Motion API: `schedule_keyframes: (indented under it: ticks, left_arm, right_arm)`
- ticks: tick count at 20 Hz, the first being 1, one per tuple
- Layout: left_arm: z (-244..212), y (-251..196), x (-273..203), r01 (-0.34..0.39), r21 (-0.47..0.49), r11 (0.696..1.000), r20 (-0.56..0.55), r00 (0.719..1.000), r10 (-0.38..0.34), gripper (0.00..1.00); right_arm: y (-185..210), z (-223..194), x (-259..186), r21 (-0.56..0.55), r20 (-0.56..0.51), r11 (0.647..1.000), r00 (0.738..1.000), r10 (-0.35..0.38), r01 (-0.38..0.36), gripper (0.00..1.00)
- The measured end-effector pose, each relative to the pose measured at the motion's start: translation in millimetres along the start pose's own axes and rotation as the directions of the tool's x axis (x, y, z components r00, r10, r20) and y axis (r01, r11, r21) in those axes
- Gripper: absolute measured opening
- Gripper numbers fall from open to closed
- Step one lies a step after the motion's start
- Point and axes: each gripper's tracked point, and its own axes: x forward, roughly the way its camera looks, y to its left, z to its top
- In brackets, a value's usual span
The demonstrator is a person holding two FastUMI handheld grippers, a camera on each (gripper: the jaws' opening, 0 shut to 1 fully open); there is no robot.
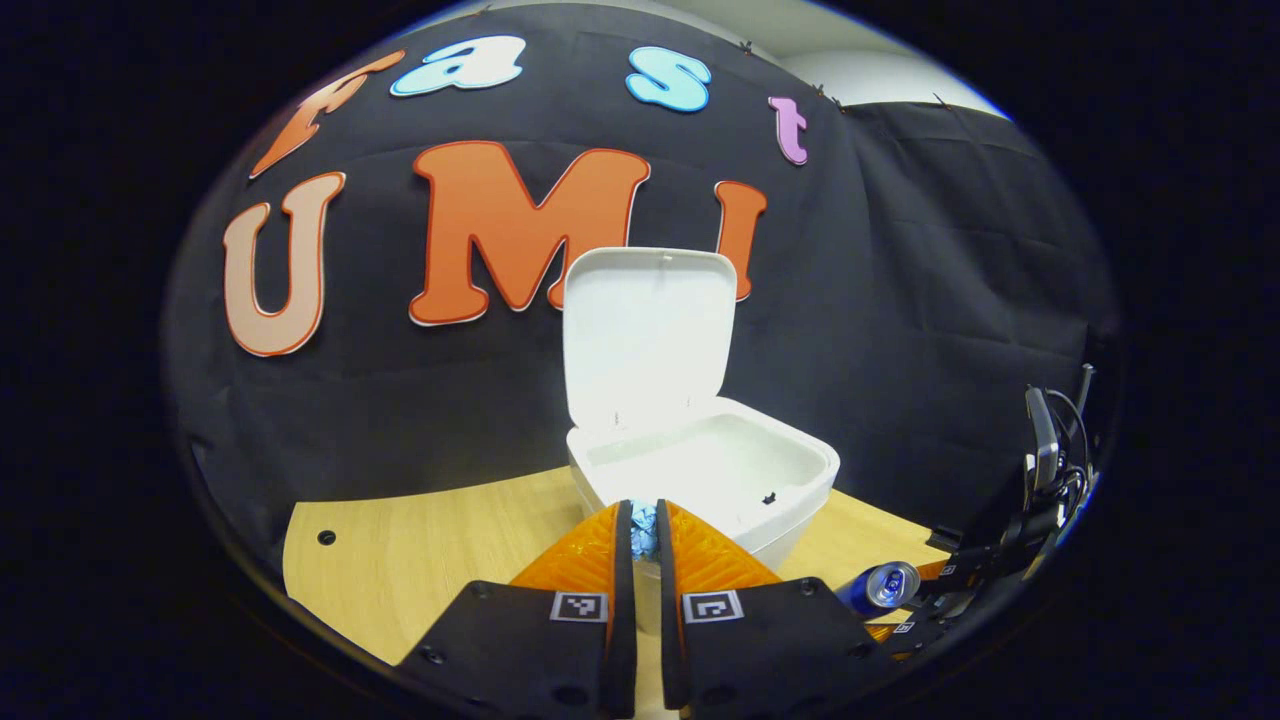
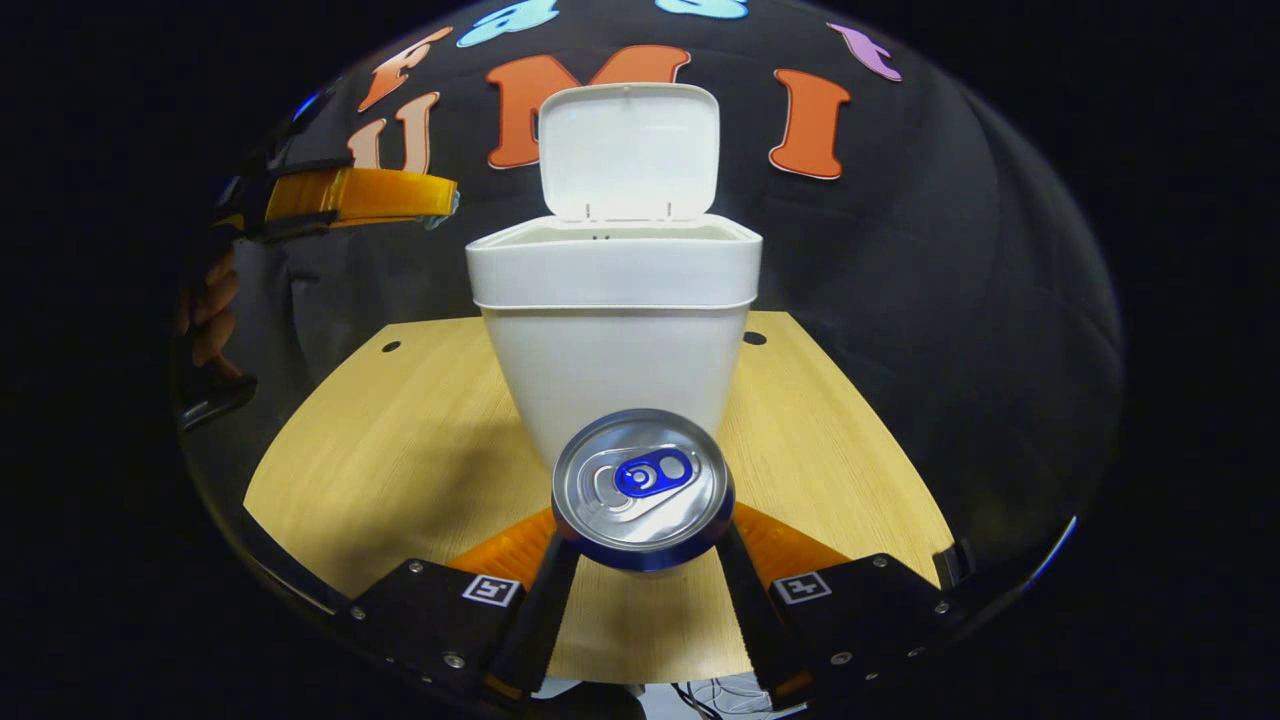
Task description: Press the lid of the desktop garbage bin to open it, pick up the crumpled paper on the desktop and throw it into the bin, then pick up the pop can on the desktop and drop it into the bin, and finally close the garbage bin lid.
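Note:
The white desktop bin (image 1: 790, 500) stands on the wooden table with its lid (image 1: 645, 330) swung upright and the inside showing. My left gripper (image 1: 643, 520) is shut on the light-blue crumpled paper (image 1: 643, 538), held just before the bin's near rim. In the right gripper view the left gripper (image 2: 440, 205) hovers to the left of the bin (image 2: 612, 300), about level with the lid (image 2: 628, 150). My right gripper (image 2: 645, 528) is shut on the pop can (image 2: 642, 488), whose silver top faces the camera, in front of the bin. The can (image 1: 885, 585) and the right gripper (image 1: 925, 592) lie low at the right.
The light wooden table (image 2: 400, 450) has a curved front edge and small dark holes (image 2: 390, 347) near its back. The black cloth wall stands close behind the bin. A hand (image 2: 205, 310) holds the left gripper at the far left.

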Motion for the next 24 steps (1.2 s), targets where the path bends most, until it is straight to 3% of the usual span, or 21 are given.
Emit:
schedule_keyframes:
  ticks: [5, 14, 19, 21, 24]
  left_arm:
    - [1.4, -18.9, 21.0, 0.047, 0.000, 0.999, -0.004, 0.999, -0.047, 0.13]
    - [-21.5, -19.3, 42.1, 0.069, -0.041, 0.997, -0.060, 0.996, -0.072, 0.13]
    - [-27.2, -21.4, 41.5, 0.094, -0.002, 0.996, -0.069, 0.993, -0.094, 0.11]
    - [-25.5, -20.3, 43.1, 0.091, 0.018, 0.996, -0.059, 0.994, -0.090, 0.19]
    - [-26.8, -20.2, 45.5, 0.103, 0.017, 0.995, -0.056, 0.993, -0.102, 0.24]
  right_arm:
    - [-16.4, -1.3, -9.7, 0.025, 0.013, 0.999, 0.999, -0.039, 0.039, 0.77]
    - [-38.1, 2.6, -15.3, 0.062, 0.016, 0.993, 0.995, -0.099, 0.097, 0.77]
    - [-51.1, 36.5, -22.9, 0.044, 0.063, 0.992, 0.991, -0.118, 0.115, 0.77]
    - [-53.5, 53.5, -26.5, 0.034, 0.094, 0.993, 0.988, -0.119, 0.117, 0.77]
    - [-52.6, 81.1, -27.5, 0.019, 0.140, 0.994, 0.984, -0.113, 0.111, 0.77]
